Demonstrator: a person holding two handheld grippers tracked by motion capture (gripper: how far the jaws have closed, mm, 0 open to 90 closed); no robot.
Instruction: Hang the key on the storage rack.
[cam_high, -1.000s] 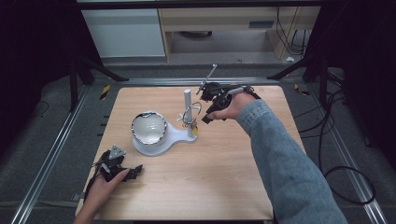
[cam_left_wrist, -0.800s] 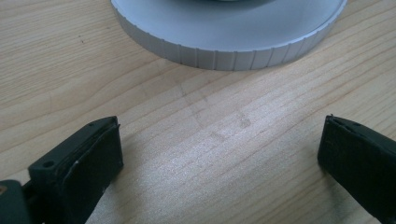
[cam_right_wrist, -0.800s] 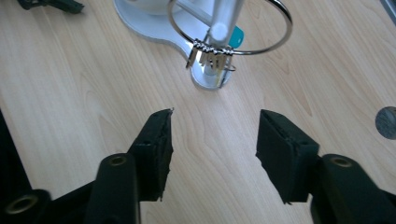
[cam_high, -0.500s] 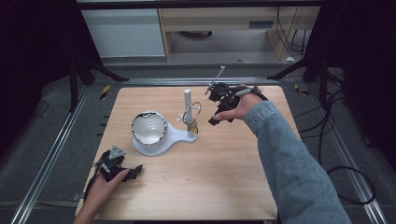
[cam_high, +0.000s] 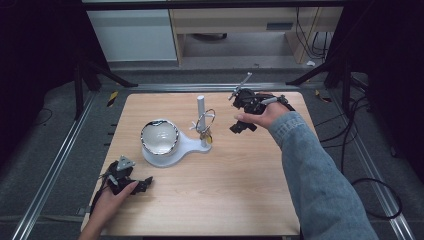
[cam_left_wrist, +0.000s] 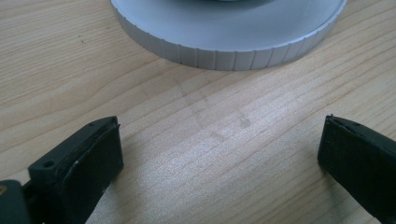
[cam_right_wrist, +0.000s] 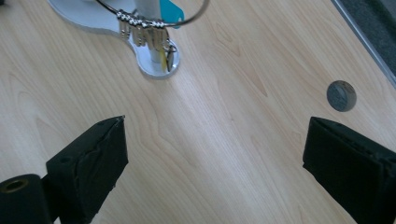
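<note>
Wooden table (cam_high: 240, 190) (no legible writing) | left gripper (cam_left_wrist: 219, 154) jaws apart | right gripper (cam_right_wrist: 215, 163) jaws apart

A pale wooden worktop (cam_high: 240, 190) carries a white stand (cam_high: 172, 150) with a shiny bowl (cam_high: 159, 136) at one end and an upright post (cam_high: 201, 107) at the other. A wire ring (cam_right_wrist: 154, 14) with small metal pieces hangs by the post. A grey round plug (cam_right_wrist: 341, 95) sits in the wood
</note>
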